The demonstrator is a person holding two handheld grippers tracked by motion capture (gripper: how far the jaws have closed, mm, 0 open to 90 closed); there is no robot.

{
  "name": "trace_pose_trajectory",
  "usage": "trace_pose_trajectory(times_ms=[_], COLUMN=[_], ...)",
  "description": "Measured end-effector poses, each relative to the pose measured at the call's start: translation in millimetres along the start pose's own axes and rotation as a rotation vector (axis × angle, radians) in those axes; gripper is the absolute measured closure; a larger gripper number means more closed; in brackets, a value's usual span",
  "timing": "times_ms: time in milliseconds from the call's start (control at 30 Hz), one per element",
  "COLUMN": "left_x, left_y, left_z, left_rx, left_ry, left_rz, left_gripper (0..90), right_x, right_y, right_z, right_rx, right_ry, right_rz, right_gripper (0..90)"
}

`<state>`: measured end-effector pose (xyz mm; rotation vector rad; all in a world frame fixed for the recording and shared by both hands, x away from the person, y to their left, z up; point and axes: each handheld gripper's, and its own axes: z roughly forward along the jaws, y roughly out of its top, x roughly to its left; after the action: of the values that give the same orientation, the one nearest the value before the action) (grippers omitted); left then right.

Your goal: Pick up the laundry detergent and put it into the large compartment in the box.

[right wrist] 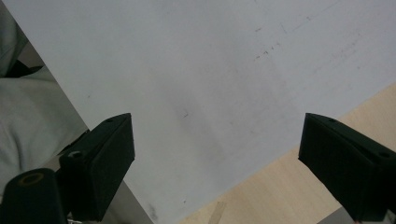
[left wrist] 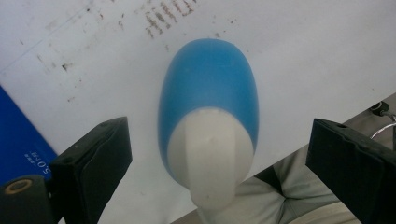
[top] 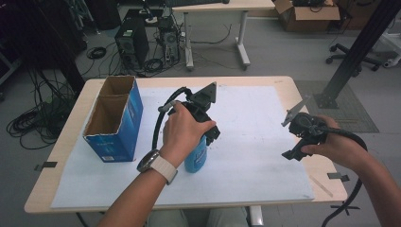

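Note:
A blue bottle [top: 196, 160] with a white cap [left wrist: 210, 154] stands upright on the white sheet [top: 250, 142], near the table's front middle. My left gripper [top: 207, 134] hangs over it and points down. In the left gripper view the bottle [left wrist: 208, 88] sits between the jaws, which stand apart on either side with a gap to each; the left gripper [left wrist: 219, 140] is open and not touching it. My right gripper [top: 302, 137] is held at the table's right side, open, with nothing between its jaws [right wrist: 215, 135]; below it lie the sheet and the wooden table edge [right wrist: 280, 186].
A blue cardboard box [top: 116, 118] with an open top and a divider stands at the left of the sheet; its side [left wrist: 18, 140] is close to the left jaw. Behind the table are computer towers [top: 132, 45], cables and another desk [top: 222, 7].

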<state>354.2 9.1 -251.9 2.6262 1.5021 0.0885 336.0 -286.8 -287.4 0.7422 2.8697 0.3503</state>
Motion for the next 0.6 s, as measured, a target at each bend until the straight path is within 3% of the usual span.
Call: trace_pose_trajectory(times_ms=[600], left_x=[-1.8], left_y=[1.2], left_z=[23.6], left_rx=[0.015], left_ry=[-0.003], left_rz=[-0.008], left_gripper=[7.4], right_x=[-1.2], right_y=[-1.3], right_z=[2.9], right_rx=[0.001], right_ry=[0.003], right_rz=[0.003], right_gripper=[10.6])
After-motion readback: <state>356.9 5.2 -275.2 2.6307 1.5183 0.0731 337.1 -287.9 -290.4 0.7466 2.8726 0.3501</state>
